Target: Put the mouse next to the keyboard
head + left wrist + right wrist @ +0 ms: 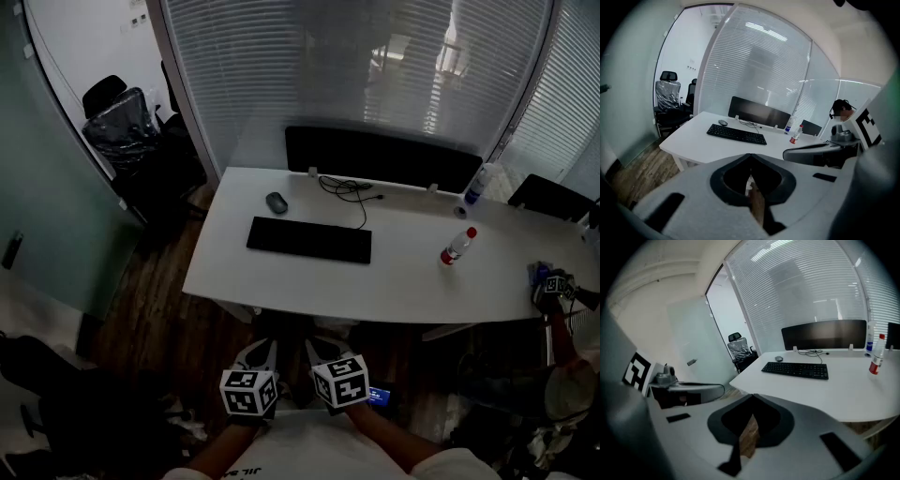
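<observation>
A dark mouse [277, 202] lies on the white table [281, 277], just past the far left corner of the black keyboard [309, 240] and a little apart from it. Both grippers hang low in front of my body, short of the table's near edge. My left gripper [262, 353] is shut with nothing in it. My right gripper [320, 352] is beside it, also shut and empty. In the left gripper view the mouse [723, 123] and keyboard [736, 134] sit far ahead of the joined jaws [750, 158]. The right gripper view shows the mouse [778, 359] and keyboard [796, 370] beyond its jaws [752, 398].
A black monitor [382, 157] stands along the table's far edge, with a coiled cable [349, 190] before it. A red-capped bottle [458, 246] and a blue-and-white bottle [477, 184] stand at the right. An office chair [141, 141] is at the far left. A person [567, 366] is at the right edge.
</observation>
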Demonstrator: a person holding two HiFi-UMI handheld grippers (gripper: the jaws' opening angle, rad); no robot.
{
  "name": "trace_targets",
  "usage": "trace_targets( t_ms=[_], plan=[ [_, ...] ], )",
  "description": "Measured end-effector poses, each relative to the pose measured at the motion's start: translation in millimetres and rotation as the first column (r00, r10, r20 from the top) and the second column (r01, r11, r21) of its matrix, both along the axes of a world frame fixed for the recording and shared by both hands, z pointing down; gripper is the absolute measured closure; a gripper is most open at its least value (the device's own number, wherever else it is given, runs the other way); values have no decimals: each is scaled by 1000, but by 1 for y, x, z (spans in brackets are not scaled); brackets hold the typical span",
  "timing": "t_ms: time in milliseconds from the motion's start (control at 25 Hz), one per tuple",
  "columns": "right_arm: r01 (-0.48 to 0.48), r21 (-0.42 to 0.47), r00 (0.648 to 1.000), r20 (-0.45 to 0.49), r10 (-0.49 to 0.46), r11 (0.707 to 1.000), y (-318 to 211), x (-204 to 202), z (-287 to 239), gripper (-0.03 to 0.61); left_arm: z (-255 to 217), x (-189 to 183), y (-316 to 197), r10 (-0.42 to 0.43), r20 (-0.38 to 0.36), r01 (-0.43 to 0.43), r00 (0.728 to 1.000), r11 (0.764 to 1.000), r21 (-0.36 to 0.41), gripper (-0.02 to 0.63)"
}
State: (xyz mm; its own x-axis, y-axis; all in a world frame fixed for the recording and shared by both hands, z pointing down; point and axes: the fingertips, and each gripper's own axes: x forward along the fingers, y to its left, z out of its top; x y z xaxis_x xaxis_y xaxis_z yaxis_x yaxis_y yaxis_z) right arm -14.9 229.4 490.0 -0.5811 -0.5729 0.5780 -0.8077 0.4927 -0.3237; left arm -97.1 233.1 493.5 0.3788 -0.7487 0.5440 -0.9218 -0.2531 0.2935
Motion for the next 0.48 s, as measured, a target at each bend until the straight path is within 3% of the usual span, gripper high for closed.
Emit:
trace_targets(
  t_ms=[240,480],
  plan=[
    [1,-10,1000,-8,-1,1000,-6,21,7,574,3,19,-3,-19,-15,19,1000,1000,0,612],
    [1,-14,1000,-14,-2,1000,-27,17,10,574,7,14,-24,-17,-19,17,1000,1000,1,612]
  ],
)
